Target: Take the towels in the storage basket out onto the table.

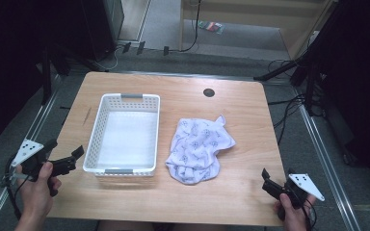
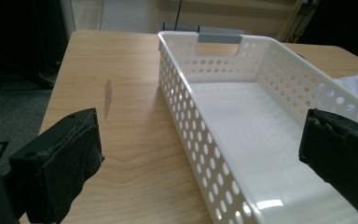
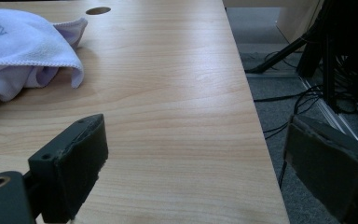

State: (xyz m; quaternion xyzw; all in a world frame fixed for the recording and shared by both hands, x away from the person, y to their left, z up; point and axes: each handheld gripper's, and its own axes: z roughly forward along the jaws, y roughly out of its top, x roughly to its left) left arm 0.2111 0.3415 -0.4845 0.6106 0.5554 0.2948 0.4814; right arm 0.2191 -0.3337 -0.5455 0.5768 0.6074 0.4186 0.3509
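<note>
The left gripper (image 2: 200, 154) has its jaws wide apart over the table's (image 2: 121, 93) left edge, straddling the near left wall of the white basket (image 2: 223, 98)

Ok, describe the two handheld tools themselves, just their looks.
Both are black. The left tool and the right tool each carry a grey three-cornered plate with black dots, and a dark cable trails from the left one. Their two jaws are blocky, faced with rough dark padding.
</note>
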